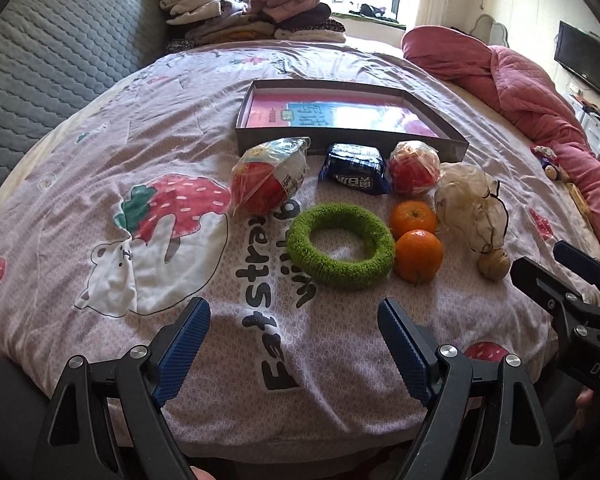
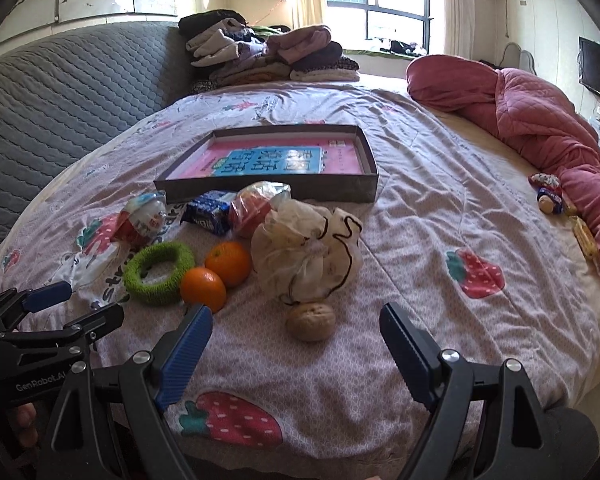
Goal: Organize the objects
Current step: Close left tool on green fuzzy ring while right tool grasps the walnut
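So we've got both grippers hanging over the near edge of the bed, nothing in either one. Our left gripper [image 1: 294, 344] has its blue fingers spread wide apart with only bedsheet [image 1: 100, 152] between them, and it points at the green fuzzy ring [image 1: 340, 246] lying flat just ahead. Our right gripper [image 2: 296, 350] is spread wide too, and the walnut [image 2: 311, 321] sits on the sheet just past its fingertips, roughly between them but not touched. Right behind the walnut is a sheer drawstring pouch [image 2: 306, 256], with its gathered neck pointing down at the nut. Two oranges [image 1: 416, 240] sit touching each other, squeezed between the ring and the pouch. Further back there's a row of three wrapped things: a red-and-white egg-shaped toy in plastic [image 1: 268, 180] on the left, a dark blue snack packet [image 1: 354, 174] in the middle, and a red ball in clear wrap [image 1: 414, 168] on the right, all just in front of the shallow grey box [image 1: 348, 142], which has a pink and blue printed sheet lying in its bottom. Folded clothes [image 2: 268, 56] are piled at the far end of the bed and a pink quilt [image 2: 532, 116] is bunched along the right side.
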### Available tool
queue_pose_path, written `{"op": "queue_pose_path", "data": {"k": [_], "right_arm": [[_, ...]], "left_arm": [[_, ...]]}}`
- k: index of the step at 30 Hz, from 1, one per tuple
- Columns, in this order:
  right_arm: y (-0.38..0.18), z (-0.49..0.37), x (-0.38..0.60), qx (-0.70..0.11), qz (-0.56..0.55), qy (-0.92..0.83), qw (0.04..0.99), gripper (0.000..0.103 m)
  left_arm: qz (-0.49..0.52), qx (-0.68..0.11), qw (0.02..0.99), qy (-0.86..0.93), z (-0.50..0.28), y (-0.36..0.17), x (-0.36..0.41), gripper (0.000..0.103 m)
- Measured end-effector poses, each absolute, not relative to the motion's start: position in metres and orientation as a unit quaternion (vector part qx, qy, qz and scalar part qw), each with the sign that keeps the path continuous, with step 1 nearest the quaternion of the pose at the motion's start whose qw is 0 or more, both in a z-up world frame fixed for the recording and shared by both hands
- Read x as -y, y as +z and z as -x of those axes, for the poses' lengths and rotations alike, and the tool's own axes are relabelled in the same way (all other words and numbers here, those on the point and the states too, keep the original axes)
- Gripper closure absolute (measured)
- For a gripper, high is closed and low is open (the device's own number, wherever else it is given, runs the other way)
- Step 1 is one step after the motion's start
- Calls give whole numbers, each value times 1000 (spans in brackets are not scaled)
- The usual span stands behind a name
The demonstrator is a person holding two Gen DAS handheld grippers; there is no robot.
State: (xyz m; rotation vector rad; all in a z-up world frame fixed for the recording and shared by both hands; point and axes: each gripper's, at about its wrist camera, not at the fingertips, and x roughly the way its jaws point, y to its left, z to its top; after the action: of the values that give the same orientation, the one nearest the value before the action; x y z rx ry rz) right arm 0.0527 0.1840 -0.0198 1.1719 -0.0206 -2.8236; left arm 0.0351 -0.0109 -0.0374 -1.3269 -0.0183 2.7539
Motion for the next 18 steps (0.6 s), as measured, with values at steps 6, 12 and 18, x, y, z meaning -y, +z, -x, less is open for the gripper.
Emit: {"op": "queue_pose_path", "data": {"k": [6, 12, 18], "right_arm": [[-27, -48, -188, 12, -391, -919, 36, 18], [-33, -44, -190, 11, -395, -918, 31, 18], [-39, -38, -193, 18, -401, -916, 29, 19]], "left_arm": [[433, 26, 35, 900, -25, -41, 18, 17], [440, 59, 25, 896, -8, -46, 27, 17], [452, 65, 22, 889, 7, -52, 23, 17]]}}
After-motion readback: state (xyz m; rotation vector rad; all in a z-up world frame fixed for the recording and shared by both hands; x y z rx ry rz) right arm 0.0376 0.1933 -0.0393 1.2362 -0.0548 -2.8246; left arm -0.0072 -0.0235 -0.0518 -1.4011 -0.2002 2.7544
